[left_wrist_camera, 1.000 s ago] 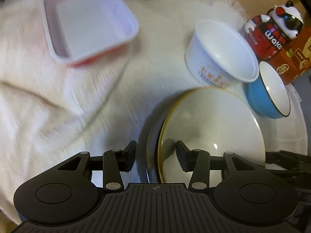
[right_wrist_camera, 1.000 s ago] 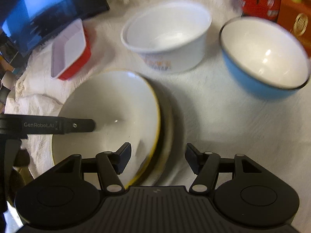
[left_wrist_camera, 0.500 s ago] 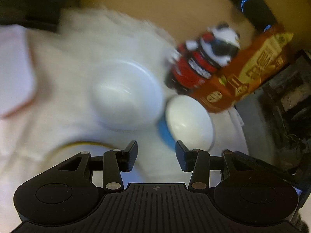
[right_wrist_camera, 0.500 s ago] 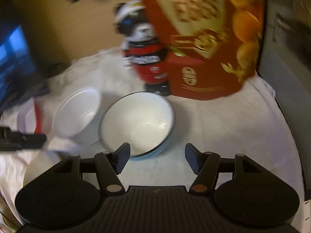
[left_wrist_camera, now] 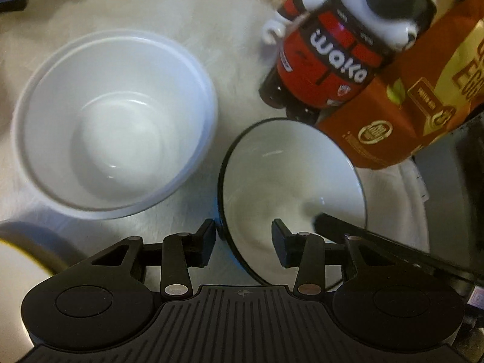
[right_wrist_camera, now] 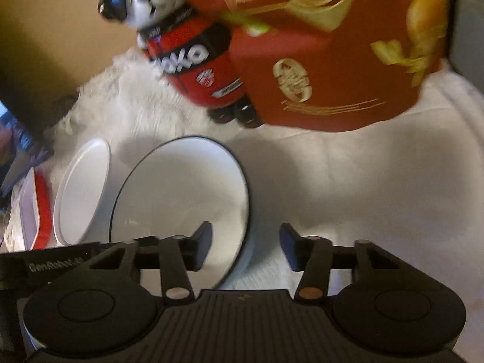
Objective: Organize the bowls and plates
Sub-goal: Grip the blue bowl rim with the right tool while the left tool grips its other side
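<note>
A blue bowl [left_wrist_camera: 290, 187] with a black rim and white inside stands on the white cloth [left_wrist_camera: 230, 45]. My left gripper [left_wrist_camera: 243, 242] straddles its left rim, one finger outside and one inside. Its jaws are closing, and a gap still shows on both sides of the wall. My right gripper [right_wrist_camera: 245, 248] straddles the opposite rim of the same bowl [right_wrist_camera: 181, 199]; its jaws are closing too and do not touch the wall. A plain white bowl [left_wrist_camera: 115, 121] stands just left of the blue one. The edge of a yellow-rimmed plate [left_wrist_camera: 18, 257] shows at lower left.
A red and black toy figure [left_wrist_camera: 332, 48] and an orange-red carton [left_wrist_camera: 423, 90] stand close behind the blue bowl. A red and white rectangular dish [right_wrist_camera: 33, 208] lies beyond the white bowl [right_wrist_camera: 81, 193]. The cloth [right_wrist_camera: 363, 181] lies bare to the right of the blue bowl.
Both grippers have left the yellow-rimmed plate and swung over to the blue bowl, each now straddling one side of its rim. The right jaws stand narrower than before.
</note>
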Available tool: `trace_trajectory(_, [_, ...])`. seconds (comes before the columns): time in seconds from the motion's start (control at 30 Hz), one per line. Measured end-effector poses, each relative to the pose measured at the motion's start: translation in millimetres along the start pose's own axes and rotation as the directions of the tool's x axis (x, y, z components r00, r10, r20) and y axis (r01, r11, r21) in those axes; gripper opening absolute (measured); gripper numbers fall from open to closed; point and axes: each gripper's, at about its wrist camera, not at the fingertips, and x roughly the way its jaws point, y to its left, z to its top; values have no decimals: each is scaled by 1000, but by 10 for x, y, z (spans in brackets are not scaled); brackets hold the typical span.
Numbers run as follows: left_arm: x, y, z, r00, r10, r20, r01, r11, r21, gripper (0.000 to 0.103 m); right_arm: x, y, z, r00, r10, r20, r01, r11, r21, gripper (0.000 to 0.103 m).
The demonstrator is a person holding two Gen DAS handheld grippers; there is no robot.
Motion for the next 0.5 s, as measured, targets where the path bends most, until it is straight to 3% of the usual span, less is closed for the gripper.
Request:
trace_trajectory(0.07, [62, -19, 5, 1000, 16, 1, -16, 1000, 6, 43, 111, 34, 31, 1000, 8, -26, -8, 1000, -20, 36])
trace_trajectory(0.17, [110, -27, 12, 999, 41, -5, -41, 999, -5, 34, 140, 104, 19, 999, -19, -32, 17, 998, -55, 36])
trace_trajectory(0.3, [58, -41, -39, 998, 64, -18, -64, 998, 5, 32, 13, 109, -79, 999, 4, -53, -7, 999, -51, 36])
trace_trajectory(0.5, [-144, -203, -282, 993, 103, -49, -95, 985, 145, 32, -264, 189, -426, 998, -21, -63, 16, 996, -82, 36])
